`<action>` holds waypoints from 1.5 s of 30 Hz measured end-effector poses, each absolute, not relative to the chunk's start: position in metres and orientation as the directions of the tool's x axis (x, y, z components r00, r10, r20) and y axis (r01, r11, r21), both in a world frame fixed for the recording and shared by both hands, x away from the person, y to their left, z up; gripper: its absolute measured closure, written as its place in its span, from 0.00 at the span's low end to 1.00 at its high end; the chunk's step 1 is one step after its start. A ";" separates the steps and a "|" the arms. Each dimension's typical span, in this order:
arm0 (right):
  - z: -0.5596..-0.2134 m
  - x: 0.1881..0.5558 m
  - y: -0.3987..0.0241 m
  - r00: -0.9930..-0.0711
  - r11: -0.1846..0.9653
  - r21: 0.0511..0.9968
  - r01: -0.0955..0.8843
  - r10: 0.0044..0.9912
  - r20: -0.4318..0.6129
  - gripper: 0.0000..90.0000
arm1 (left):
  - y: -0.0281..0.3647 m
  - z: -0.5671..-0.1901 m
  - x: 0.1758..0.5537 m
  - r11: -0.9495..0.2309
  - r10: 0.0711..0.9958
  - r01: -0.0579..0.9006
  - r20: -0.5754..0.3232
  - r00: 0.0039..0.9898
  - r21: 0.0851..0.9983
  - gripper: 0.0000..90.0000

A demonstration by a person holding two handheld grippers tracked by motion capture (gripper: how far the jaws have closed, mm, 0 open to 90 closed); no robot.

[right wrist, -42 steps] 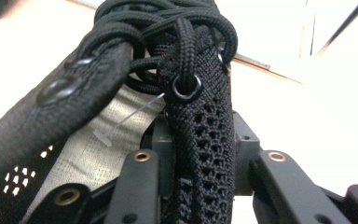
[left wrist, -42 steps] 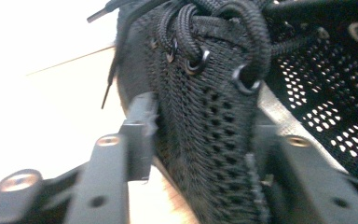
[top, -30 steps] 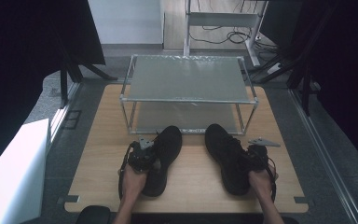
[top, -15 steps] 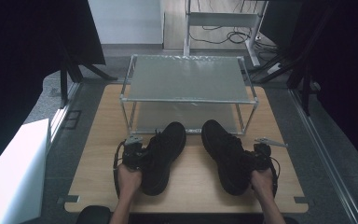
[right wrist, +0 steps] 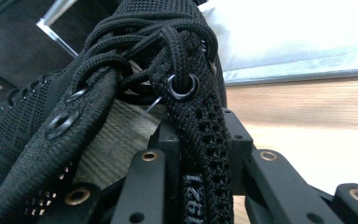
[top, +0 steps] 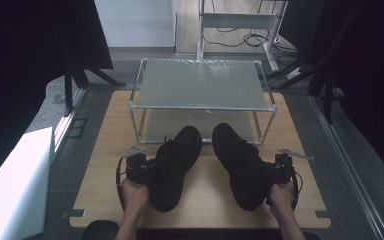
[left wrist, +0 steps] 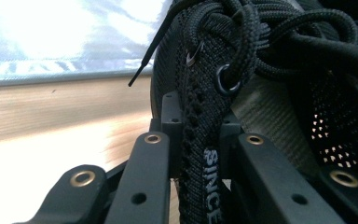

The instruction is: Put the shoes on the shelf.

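Two black knit shoes lie on the wooden table (top: 105, 150), toes toward a metal rack. The left shoe (top: 175, 165) is held at its outer collar by my left gripper (top: 139, 170). In the left gripper view the jaws are shut on the left shoe's collar edge (left wrist: 198, 154), printed "SINCE", with laces (left wrist: 261, 28) above. The right shoe (top: 240, 162) is held at its outer side by my right gripper (top: 279, 172). The right gripper view has the jaws pinching the right shoe's eyelet strip (right wrist: 200, 154).
A two-level metal rack (top: 200, 85) with frosted shelves stands at the table's far middle, its lower shelf (top: 200, 122) just beyond the toes. A white box (top: 15, 185) sits off the table at left. Dark stands and cables lie behind.
Both grippers have carried the shoes forward, so the toes now sit closer to the rack's lower shelf. The shoes have also drawn slightly nearer each other.
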State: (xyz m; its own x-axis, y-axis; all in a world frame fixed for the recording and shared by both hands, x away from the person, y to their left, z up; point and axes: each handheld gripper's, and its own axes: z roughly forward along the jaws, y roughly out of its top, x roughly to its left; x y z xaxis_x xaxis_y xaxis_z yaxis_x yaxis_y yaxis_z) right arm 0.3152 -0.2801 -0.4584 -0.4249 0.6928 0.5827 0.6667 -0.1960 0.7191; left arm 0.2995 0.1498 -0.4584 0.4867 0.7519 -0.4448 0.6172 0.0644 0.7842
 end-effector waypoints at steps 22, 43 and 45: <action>-0.418 0.306 -0.274 -0.476 -0.306 0.720 0.623 0.582 0.659 0.84 | 0.141 -0.411 0.286 0.178 0.679 0.524 -0.490 0.547 0.833 0.88; -0.382 0.335 -0.259 -0.444 -0.389 0.694 0.606 0.558 0.701 0.84 | 0.131 -0.370 0.313 0.278 0.701 0.473 -0.514 0.495 0.836 0.88; -0.379 0.339 -0.257 -0.439 -0.393 0.695 0.603 0.563 0.700 0.84 | 0.129 -0.368 0.318 0.285 0.710 0.470 -0.514 0.482 0.835 0.88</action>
State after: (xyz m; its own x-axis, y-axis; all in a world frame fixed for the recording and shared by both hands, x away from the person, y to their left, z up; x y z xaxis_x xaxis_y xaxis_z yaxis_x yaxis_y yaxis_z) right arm 0.3390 -0.2569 -0.3788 -0.4395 0.5631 0.6998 0.6029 -0.3926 0.6945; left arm 0.3178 0.1295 -0.3680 0.4819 0.7098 -0.5137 0.4705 0.2849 0.8351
